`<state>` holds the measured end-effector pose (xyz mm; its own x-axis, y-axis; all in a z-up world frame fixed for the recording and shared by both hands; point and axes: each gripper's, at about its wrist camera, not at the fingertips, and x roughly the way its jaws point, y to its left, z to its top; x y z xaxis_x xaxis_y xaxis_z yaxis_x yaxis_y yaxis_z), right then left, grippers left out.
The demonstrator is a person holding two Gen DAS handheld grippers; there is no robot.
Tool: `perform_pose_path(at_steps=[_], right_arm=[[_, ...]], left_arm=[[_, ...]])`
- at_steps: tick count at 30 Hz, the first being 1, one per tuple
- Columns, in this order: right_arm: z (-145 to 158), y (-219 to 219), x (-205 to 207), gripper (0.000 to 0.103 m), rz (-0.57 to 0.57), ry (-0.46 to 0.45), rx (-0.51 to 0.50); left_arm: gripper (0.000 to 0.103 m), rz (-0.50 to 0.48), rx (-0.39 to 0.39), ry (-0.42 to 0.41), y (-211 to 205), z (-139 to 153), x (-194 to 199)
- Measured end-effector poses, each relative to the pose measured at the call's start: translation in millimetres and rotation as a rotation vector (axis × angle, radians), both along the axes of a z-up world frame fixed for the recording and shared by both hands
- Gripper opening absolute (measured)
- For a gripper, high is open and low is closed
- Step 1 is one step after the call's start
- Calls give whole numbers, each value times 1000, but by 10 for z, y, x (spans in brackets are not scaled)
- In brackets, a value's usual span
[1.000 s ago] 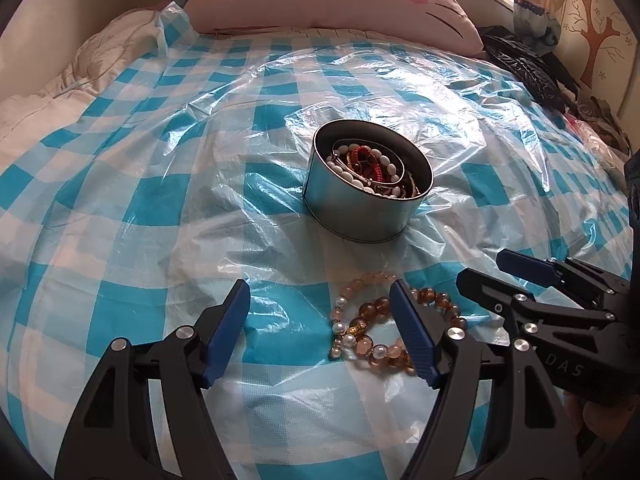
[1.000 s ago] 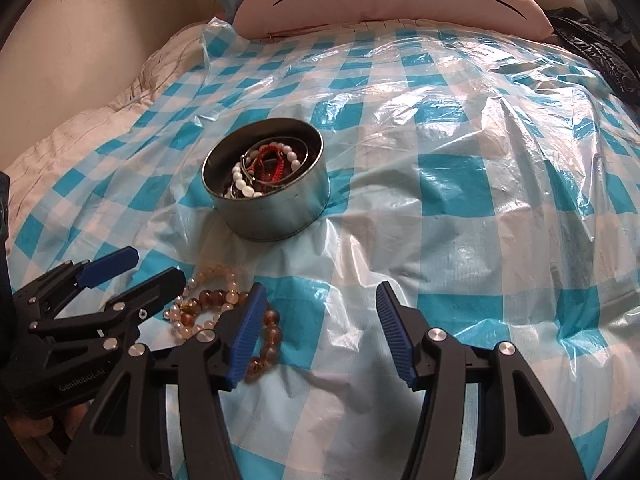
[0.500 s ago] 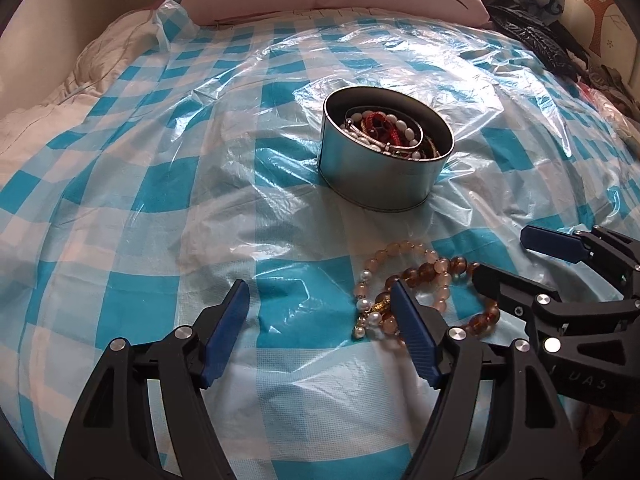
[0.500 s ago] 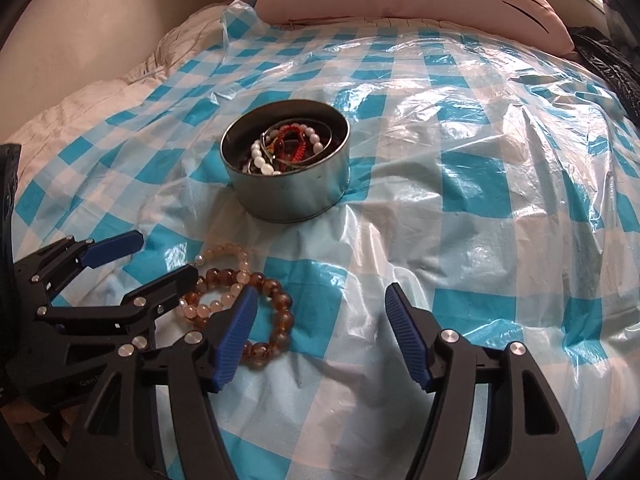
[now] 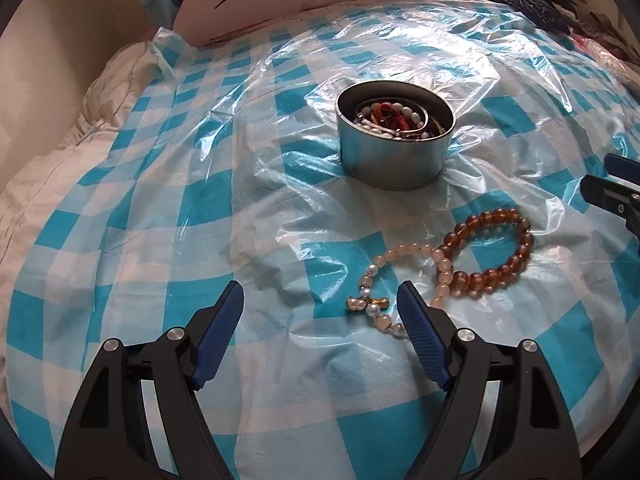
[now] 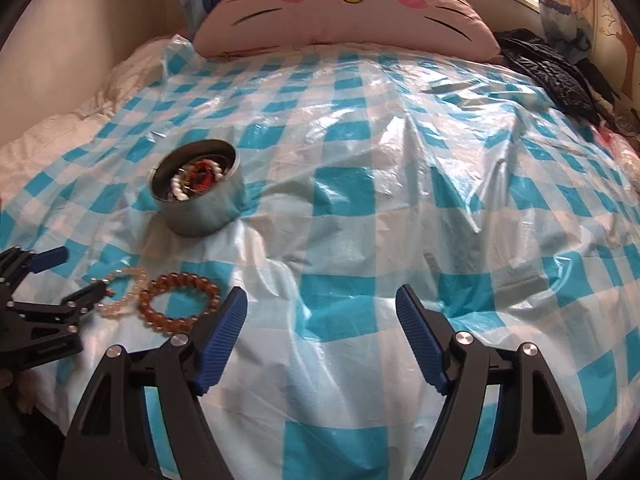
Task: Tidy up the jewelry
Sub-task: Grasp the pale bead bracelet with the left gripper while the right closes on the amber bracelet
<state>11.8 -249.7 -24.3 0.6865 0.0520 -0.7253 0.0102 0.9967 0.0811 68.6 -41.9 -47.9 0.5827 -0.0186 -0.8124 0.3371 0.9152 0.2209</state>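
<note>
Two loose bracelets lie before us on the bed: an amber-brown bracelet of glossy round beads [image 5: 490, 249] and a pale pink bead bracelet with small pearls and a gold charm [image 5: 404, 280]. They touch where their loops meet and rest flat on the blue-and-white checked plastic sheet [image 5: 200, 208], just in front of the round silver metal tin [image 5: 394, 160], which already holds red, white and metal pieces. The pink loop stretches from the amber one towards our left hand-held gripper [image 5: 320, 320], whose right finger [image 5: 420, 328] overlaps the loop's near end in the left wrist view; whether it touches we cannot tell. The charm sits inside the gap, towards that finger. That hand-held gripper is released and its jaws are opening, with nothing pinched. Our right hand-held gripper [image 6: 320, 324] is also released and opening, over bare sheet, with the amber bracelet [image 6: 180, 302] off to its left, beyond its left finger. So we judge the left hand the nearer for the pink bracelet, needing only a slight shift right. Beyond the sheet lie a pink cat-face pillow [image 6: 344, 4] and a black quilted garment [image 6: 552, 68].
</note>
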Motion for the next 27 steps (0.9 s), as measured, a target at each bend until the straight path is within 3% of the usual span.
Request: perform_pose_path(at_steps=[1, 3, 6, 11, 16, 17, 19, 22, 27], right_arm=[[3, 29, 14, 73, 43, -5, 38], [-24, 180, 119, 53, 112, 9, 39], [-145, 432, 296, 33, 181, 61, 18], [-311, 690, 415, 26, 255, 104, -11], [-423, 648, 449, 16, 240, 143, -2], [-424, 615, 432, 14, 237, 143, 12], [-400, 567, 393, 12, 224, 134, 28], [-331, 479, 321, 12, 190, 108, 56], [-202, 267, 251, 12, 141, 51, 159]], left_arm=[[76, -26, 6, -18, -47, 10, -11], [76, -64, 30, -39, -143, -13, 11], [75, -99, 30, -42, -210, -91, 71], [58, -134, -19, 10, -207, -266, 100], [17, -167, -66, 52, -243, -296, 53], [14, -171, -82, 67, -246, -295, 37], [9, -167, -134, 100, -212, -283, 24], [7, -138, -298, 171, -43, -230, 56], [7, -92, -455, 194, 170, -174, 60]])
